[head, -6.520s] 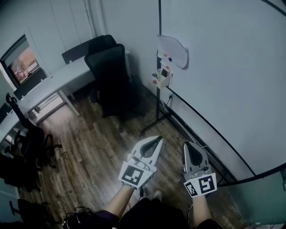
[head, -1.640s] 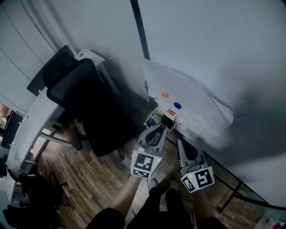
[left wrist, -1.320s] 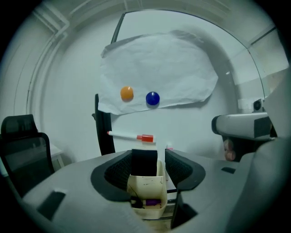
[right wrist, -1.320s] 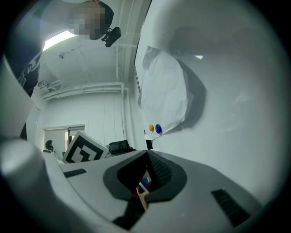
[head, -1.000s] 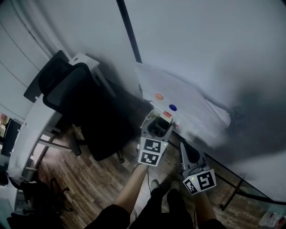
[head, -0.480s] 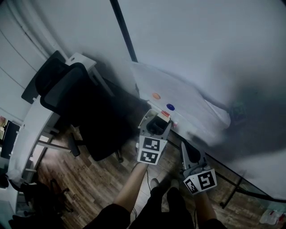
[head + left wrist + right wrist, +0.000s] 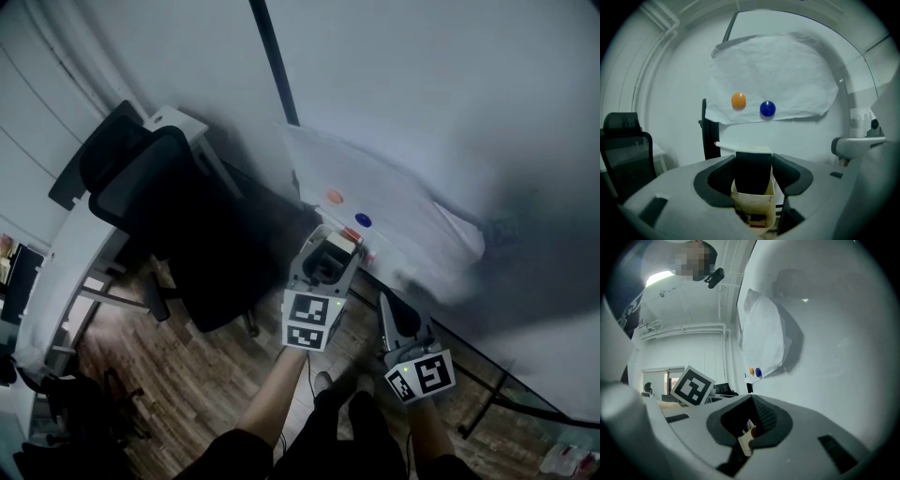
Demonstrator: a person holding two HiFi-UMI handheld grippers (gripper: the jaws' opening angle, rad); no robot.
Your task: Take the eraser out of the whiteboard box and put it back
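- Inside the cream plastic whiteboard box [image 7: 753, 208], fingers of the left gripper [image 7: 753, 163] pinch the black block eraser [image 7: 753, 177].
- The right gripper [image 7: 751, 398] waits, fingers pressed together.
- Next, probably: lift it straight out.

Head view looks steeply down; left gripper view closely faces whiteboard box [image 7: 754, 206]; all share the paper [image 7: 787, 70].

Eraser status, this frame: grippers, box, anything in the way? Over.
Left gripper shut on eraser, which stands upright in the whiteboard box. Right gripper shut, empty, off to the side. Marker pokes out behind the eraser, not between the jaws.
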